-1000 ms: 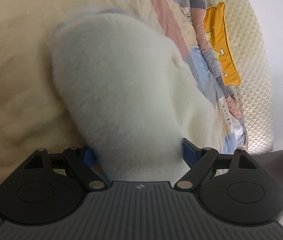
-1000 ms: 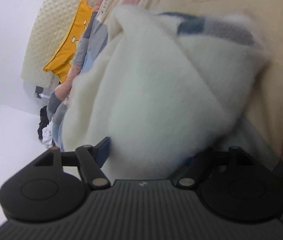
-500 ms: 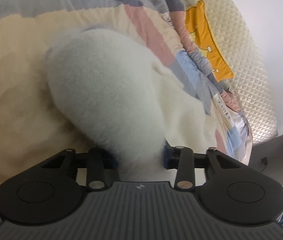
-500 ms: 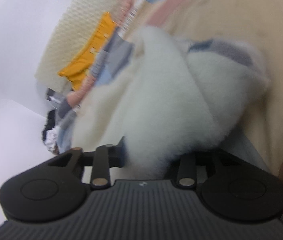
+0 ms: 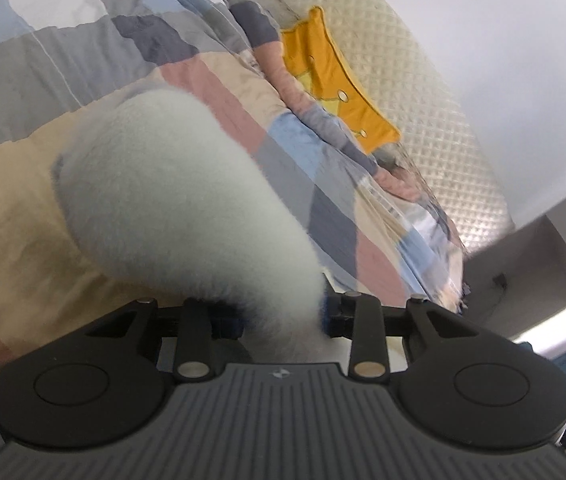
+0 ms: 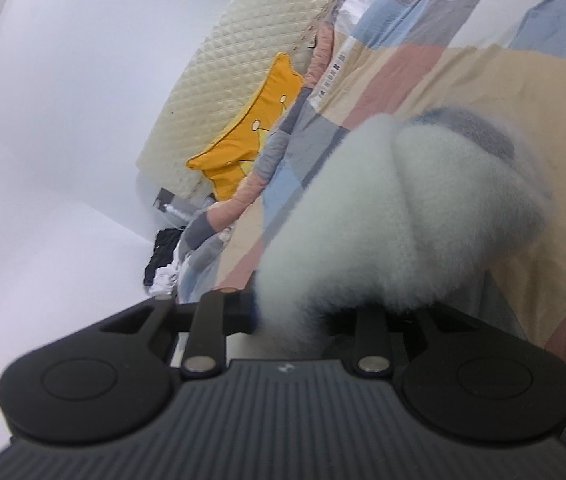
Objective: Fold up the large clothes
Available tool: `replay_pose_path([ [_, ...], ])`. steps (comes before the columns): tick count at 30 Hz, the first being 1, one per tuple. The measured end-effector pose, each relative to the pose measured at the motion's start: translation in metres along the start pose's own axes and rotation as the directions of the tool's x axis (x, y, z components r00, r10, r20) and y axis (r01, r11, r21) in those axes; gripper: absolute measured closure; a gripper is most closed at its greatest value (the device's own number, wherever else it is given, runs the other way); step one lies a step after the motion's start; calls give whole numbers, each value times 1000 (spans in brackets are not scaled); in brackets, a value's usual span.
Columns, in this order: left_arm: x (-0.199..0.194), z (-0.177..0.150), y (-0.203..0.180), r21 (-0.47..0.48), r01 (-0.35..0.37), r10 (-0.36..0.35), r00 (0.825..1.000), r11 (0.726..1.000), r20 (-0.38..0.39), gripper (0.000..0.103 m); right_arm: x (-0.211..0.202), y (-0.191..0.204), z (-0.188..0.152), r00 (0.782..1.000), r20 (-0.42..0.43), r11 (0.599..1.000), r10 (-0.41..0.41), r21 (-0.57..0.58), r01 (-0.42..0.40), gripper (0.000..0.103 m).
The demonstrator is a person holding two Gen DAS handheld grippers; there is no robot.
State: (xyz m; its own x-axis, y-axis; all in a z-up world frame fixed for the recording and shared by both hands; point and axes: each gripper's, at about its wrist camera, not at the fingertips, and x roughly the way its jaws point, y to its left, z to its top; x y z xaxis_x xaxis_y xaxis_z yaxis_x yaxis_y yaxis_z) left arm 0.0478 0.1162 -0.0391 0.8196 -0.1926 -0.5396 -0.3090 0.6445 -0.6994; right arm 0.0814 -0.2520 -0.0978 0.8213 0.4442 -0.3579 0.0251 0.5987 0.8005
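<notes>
Garment: a white fleece [image 5: 179, 208], thick and fluffy. A grey-blue patch shows at its far end in my right view [image 6: 463, 128].
Where it is: bunched between both of my hand-held grippers and hanging from them above the bed's patchwork quilt [image 5: 83, 52]. I cannot tell whether its lower part touches the quilt.
Left hand-held gripper [image 5: 283, 316]: jaws closing, with a wad of fleece pinched between the blue pads.
Right hand-held gripper [image 6: 293, 312]: jaws closing too, on another wad of the same fleece.
Weight: I judge it light for its bulk. It drapes in a rounded roll rather than pulling into a taut line.
Stiffness: none. It sags and folds wherever it is unsupported, so it will not hold a crease by itself.
Grip: the pile squashes under the pads, so a hold may look firm while only fluff is caught. I think that is the main slip risk.
Where to hold: at an edge or seam, two matching corners well apart, so the cloth spreads flat between my hands.
Present hold: both bites look like bunched middle cloth, though the pile hides any edge or hem.
Surroundings: a yellow cushion [image 5: 335, 80] against the quilted headboard [image 5: 423, 88], well clear of the fleece.
</notes>
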Motion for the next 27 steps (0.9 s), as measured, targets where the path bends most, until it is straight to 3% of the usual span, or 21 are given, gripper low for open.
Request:
replay_pose_path([
  [6, -19, -6, 2, -1, 22, -22, 999, 1000, -29, 64, -17, 13, 8, 999, -23, 998, 28, -62, -30, 69],
  [13, 8, -5, 25, -36, 14, -17, 995, 999, -103, 62, -4, -5, 2, 997, -69, 998, -22, -57, 18, 67],
  [22, 31, 27, 11, -87, 54, -61, 995, 995, -78, 54, 22, 11, 28, 996, -84, 999, -2, -36, -1, 62],
  [27, 67, 52, -1, -79, 30, -36, 997, 996, -69, 50, 51, 16, 45, 996, -87, 999, -14, -35, 11, 58],
])
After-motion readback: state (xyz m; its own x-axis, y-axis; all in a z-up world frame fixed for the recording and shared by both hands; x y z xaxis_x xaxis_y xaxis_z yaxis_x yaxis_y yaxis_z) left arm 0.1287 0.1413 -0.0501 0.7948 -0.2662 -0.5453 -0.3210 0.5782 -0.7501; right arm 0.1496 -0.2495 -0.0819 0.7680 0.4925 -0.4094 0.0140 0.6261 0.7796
